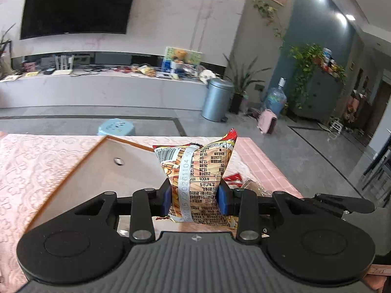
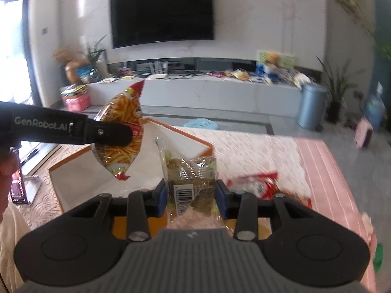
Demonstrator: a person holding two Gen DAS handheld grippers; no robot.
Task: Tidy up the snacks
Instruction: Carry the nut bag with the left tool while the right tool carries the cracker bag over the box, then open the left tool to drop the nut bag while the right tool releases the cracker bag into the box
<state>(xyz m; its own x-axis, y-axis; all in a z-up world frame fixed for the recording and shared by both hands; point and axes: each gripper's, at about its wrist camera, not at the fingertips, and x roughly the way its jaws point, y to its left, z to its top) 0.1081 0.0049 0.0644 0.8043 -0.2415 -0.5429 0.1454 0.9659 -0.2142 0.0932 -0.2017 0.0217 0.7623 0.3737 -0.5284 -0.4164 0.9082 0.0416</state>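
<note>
My left gripper (image 1: 197,199) is clamped on an orange packet of stick snacks (image 1: 198,171), its blue pads (image 1: 167,200) pressing the packet's two sides so the foil bulges above them, printed back with barcode facing my camera; the packet hangs in the air over the white tray with the orange rim (image 1: 80,168); seen from my right wrist, the same packet (image 2: 121,134) shows its front, tilted, with its red crimped end pointing up, and the left gripper's black finger (image 2: 110,135) crosses it. My right gripper (image 2: 191,195) grips a clear wrapped snack with greenish-brown contents (image 2: 190,178), its barcode label low between the pads, raised at the tray's near side (image 2: 180,141). Just right of it a red packet (image 2: 256,185) lies on the pink lace tablecloth (image 2: 256,151). Beyond the table stand a light-blue stool (image 1: 116,127), a grey pedal bin (image 1: 217,99) and a dark wall television (image 1: 78,5). A phone on a stand (image 2: 20,185) sits at the left table edge.
</note>
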